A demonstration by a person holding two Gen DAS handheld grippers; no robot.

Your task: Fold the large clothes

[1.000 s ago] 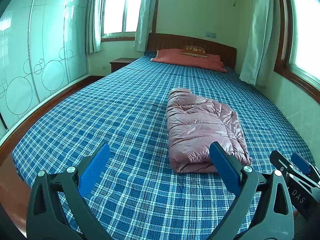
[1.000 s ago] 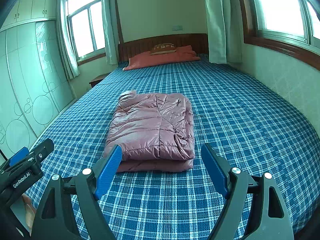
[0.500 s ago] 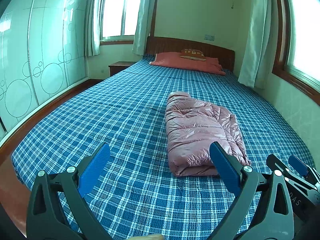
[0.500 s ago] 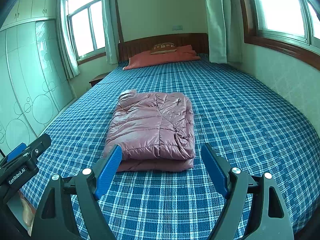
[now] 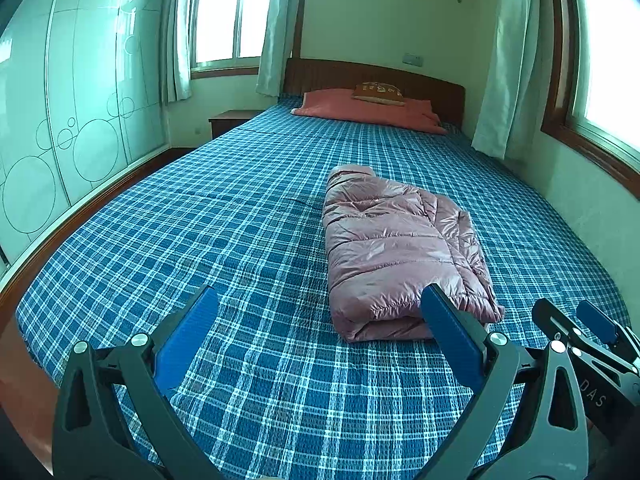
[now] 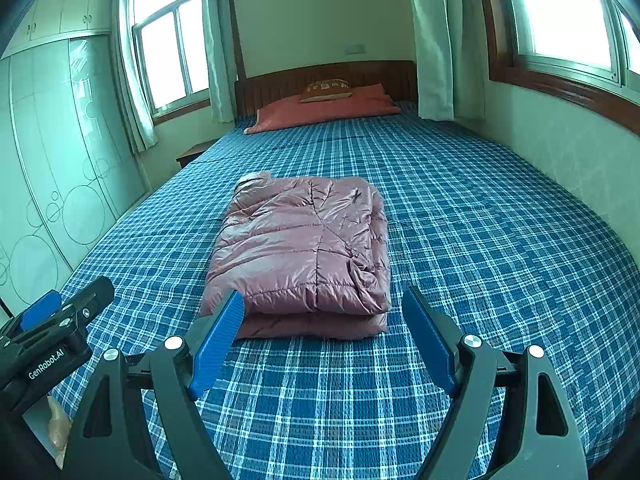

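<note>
A pink puffer jacket (image 5: 396,248) lies folded in a compact rectangle on the blue plaid bed (image 5: 240,220); it also shows in the right wrist view (image 6: 304,252). My left gripper (image 5: 320,312) is open and empty, held above the bed's near end, left of the jacket. My right gripper (image 6: 322,320) is open and empty, just short of the jacket's near edge. Each gripper shows at the edge of the other's view: the right gripper (image 5: 592,332) and the left gripper (image 6: 52,320).
An orange pillow (image 5: 368,110) with a small cushion lies at the headboard. A wardrobe (image 5: 60,120) runs along the left, a nightstand (image 5: 230,120) beside it. A wall and windows (image 6: 560,20) border the right side.
Both grippers have drawn slightly back and up from the jacket. The jacket has not moved. Both grippers stay open.
</note>
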